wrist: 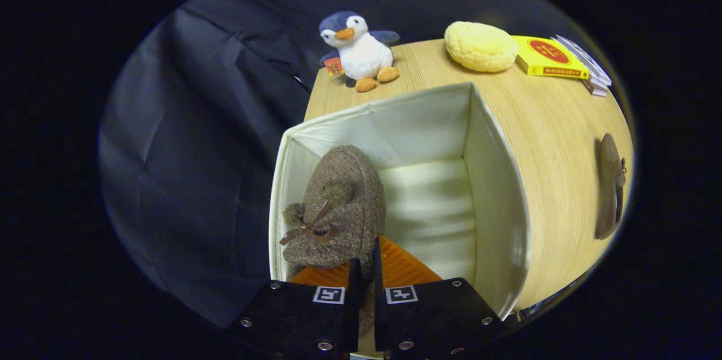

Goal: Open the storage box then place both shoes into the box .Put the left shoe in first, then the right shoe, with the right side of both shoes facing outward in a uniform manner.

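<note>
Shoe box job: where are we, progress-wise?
Done: the storage box is open. In hand: the claw is shut on a brown shoe, holding it inside the box by the near-left wall, above the box floor. Left: release it, then fetch the second shoe lying on the table beside the box.

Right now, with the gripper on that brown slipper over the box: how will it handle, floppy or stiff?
Probably soft: the slipper looks fuzzy and hangs from the gripper, fingers pinched on its edge, so it may sag or swing. Likely light. The fleece should grip rather than slip. Once released, it could flop against the wall of the storage box.
</note>
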